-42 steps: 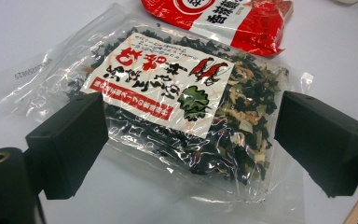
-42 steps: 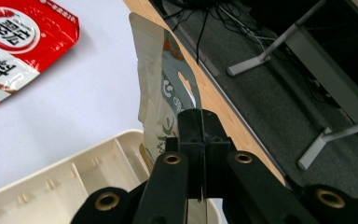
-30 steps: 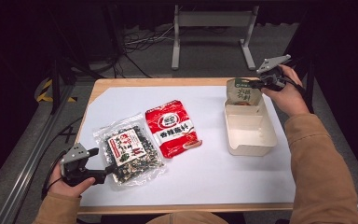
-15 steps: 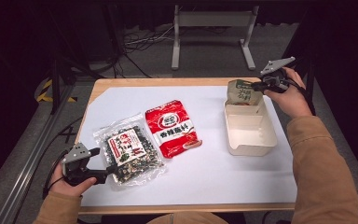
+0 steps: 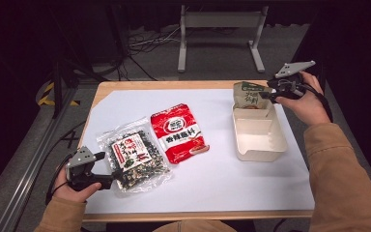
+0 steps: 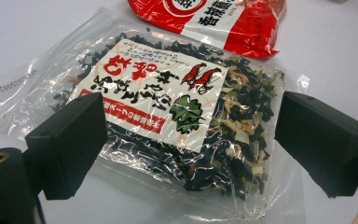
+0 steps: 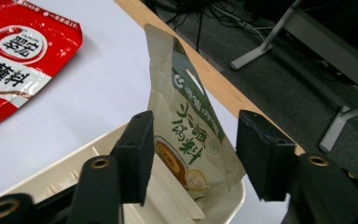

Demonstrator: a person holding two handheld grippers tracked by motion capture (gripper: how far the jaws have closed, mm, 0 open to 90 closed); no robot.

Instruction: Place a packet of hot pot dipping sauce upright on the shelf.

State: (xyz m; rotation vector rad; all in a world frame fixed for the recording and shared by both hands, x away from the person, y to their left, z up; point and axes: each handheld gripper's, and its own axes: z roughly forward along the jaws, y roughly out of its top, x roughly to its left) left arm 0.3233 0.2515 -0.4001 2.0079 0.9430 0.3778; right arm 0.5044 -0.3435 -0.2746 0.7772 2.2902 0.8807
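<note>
White sheet [image 5: 222, 169] over light wooden table [image 5: 174, 85], dark room, grey floor [image 5: 212, 53]. Right gripper [image 5: 269, 95] jaws just opened, astride beige-green standing pouch [image 7: 186, 135] in cream tray [image 5: 261, 140]. Left gripper [image 6: 186, 140] jaws apart over clear seaweed packet [image 6: 168, 107].

The table [image 5: 125, 88] has a pale wood edge under a white sheet [image 5: 212, 169]. The tray [image 5: 260, 140] is cream. The pouch [image 5: 247, 94] standing in it is beige with a dark green band, green characters and a printed brown bowl. The flat packet [image 5: 178, 131] is bright red with a white oval and white lettering. The clear bag [image 5: 134, 159] shows dark green and tan flakes behind a white label with red characters. The fingers [image 6: 70, 140] are matt black
</note>
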